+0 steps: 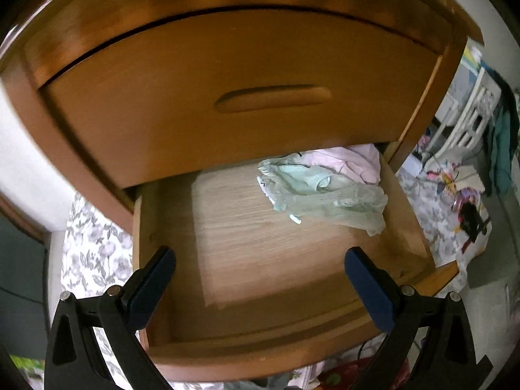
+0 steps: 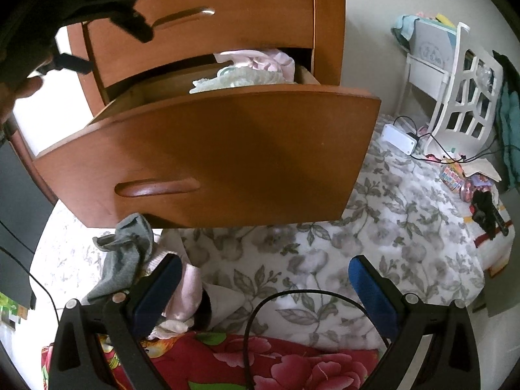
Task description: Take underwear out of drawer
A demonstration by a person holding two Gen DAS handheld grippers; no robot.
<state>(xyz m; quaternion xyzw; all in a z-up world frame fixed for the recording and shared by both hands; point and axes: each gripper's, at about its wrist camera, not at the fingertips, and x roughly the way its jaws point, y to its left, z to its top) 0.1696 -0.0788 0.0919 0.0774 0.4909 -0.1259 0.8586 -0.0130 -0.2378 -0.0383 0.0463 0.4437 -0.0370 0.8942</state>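
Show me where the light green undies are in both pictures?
Left wrist view: the light green underwear lies at the back right of the open drawer.
Right wrist view: it peeks over the drawer front, upper middle.
Shared landmark: the pink clothes behind it.

Bedspread (image 2: 373, 227): white with grey flowers, spread under the open wooden unit.
Red blanket (image 2: 292, 364): bright flower print, at the near edge.
Grey sock (image 2: 126, 253): crumpled on the bedspread, just beside a pink cloth (image 2: 187, 295).
Black cable (image 2: 292, 295): loops over the bedspread and the red blanket.
White chair (image 2: 461, 97): lattice back, by the wall at the far right.
White box (image 2: 398, 138): near the chair, cable plugged in.
Teal cloth (image 2: 508, 130): hangs at the right edge.
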